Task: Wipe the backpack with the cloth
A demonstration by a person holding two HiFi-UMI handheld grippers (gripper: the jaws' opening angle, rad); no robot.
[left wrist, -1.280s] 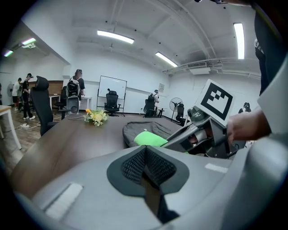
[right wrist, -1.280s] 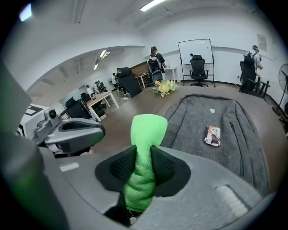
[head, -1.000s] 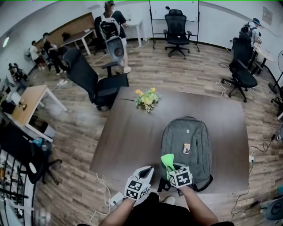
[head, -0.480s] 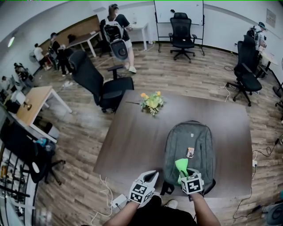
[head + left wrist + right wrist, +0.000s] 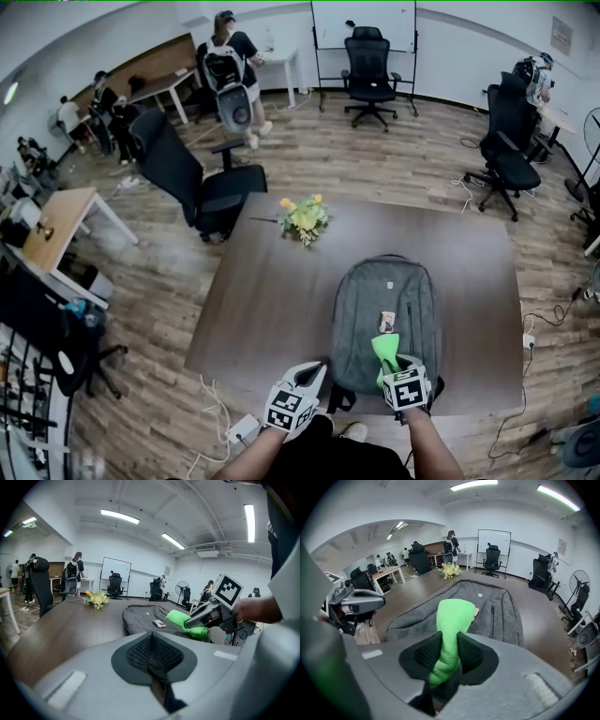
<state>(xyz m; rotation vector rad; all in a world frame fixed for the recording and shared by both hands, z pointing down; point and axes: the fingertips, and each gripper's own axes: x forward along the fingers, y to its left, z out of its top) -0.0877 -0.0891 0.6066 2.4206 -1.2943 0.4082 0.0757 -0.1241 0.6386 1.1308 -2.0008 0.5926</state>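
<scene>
A grey backpack (image 5: pixel 386 314) lies flat on the brown table (image 5: pixel 272 291), its bottom toward the near edge, with a small tag (image 5: pixel 386 322) on its front. My right gripper (image 5: pixel 396 367) is shut on a bright green cloth (image 5: pixel 385 352), which hangs over the bag's lower part. In the right gripper view the cloth (image 5: pixel 451 625) stands up between the jaws in front of the backpack (image 5: pixel 487 611). My left gripper (image 5: pixel 307 375) is shut and holds nothing, at the table's near edge left of the bag. The left gripper view shows the backpack (image 5: pixel 143 618) and cloth (image 5: pixel 180 620).
A bunch of yellow flowers (image 5: pixel 302 216) sits at the table's far left. Black office chairs (image 5: pixel 192 178) stand around the table. People stand at the far left of the room. A power strip and cables (image 5: pixel 242 429) lie on the floor near my feet.
The view has shifted a little. The right gripper with the green cloth stays over the bag's lower part, and the left gripper stays shut at the table's edge.
</scene>
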